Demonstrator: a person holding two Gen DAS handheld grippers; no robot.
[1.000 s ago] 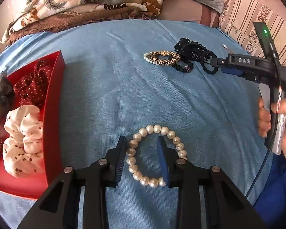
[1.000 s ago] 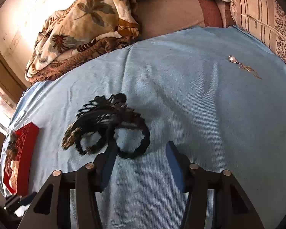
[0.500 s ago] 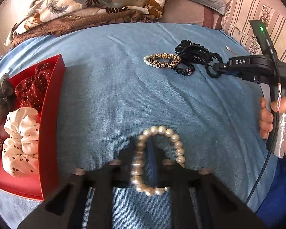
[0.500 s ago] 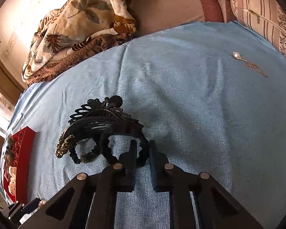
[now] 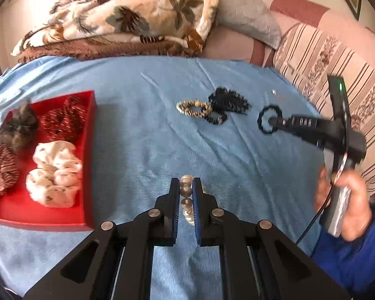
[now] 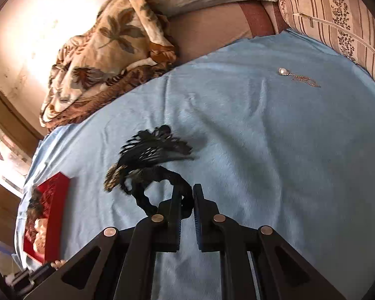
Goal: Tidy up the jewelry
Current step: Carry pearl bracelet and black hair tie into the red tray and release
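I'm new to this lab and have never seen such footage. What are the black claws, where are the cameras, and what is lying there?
No robot here: a person holds a two-finger tool in each hand. Each picture comes from a fisheye camera on one tool, looking forward along its fingers.

In the left view, the left tool is shut on a pearl bracelet. The right tool is shut on a black ring-shaped band; the left view shows that band lifted off the blue cloth.

On the cloth lie a red tray of fabric scrunchies, a gold-patterned bracelet, a black hair claw and a small pendant on a chain.
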